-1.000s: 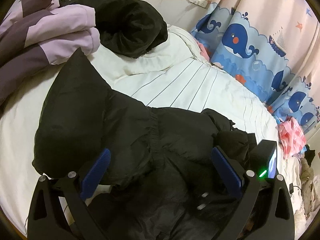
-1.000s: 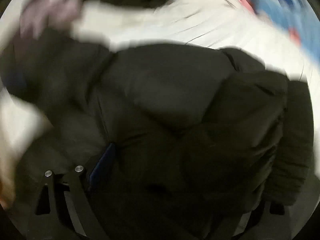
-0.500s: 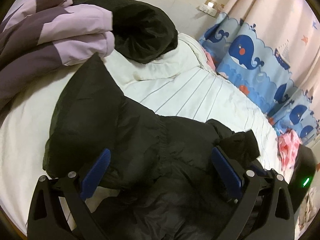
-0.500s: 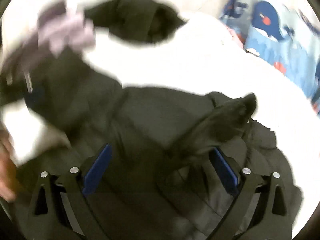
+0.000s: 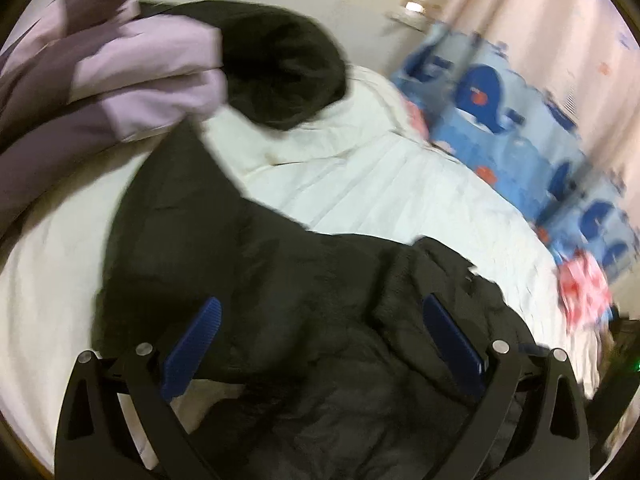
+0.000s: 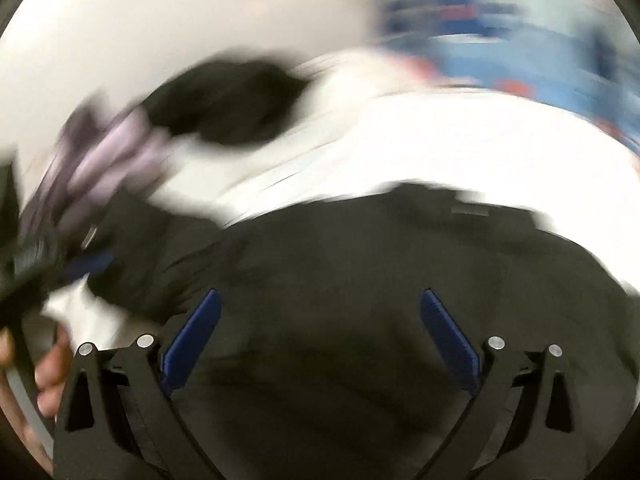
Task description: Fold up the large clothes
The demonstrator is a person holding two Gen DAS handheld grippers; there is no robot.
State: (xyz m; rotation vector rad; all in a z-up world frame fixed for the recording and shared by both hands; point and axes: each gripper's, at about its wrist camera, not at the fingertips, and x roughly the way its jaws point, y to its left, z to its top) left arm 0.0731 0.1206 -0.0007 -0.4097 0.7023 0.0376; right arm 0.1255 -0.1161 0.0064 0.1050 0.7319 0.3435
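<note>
Left gripper [image 5: 320,336]: jaws spread wide, blue pads clear of cloth, nothing pinched. Directly under and ahead lies the black puffer jacket [image 5: 248,264], spread on the white striped bedding [image 5: 400,192]. Its long axis runs from 5 o'clock, bunched lining and collar, up to 11 o'clock, where a tapered end points at the lilac-and-purple jacket [image 5: 120,80]. A second black garment [image 5: 280,68] sits at 12.

Right gripper [image 6: 320,328]: jaws also wide, empty, over the jacket's broad dark panel; this view is smeared, so the fabric edges are probably at 12 o'clock but unclear. A hand [image 6: 48,368] shows at 8 o'clock.

Judgement: the left gripper is nearer the tapered end, the right nearer the bunched side.
</note>
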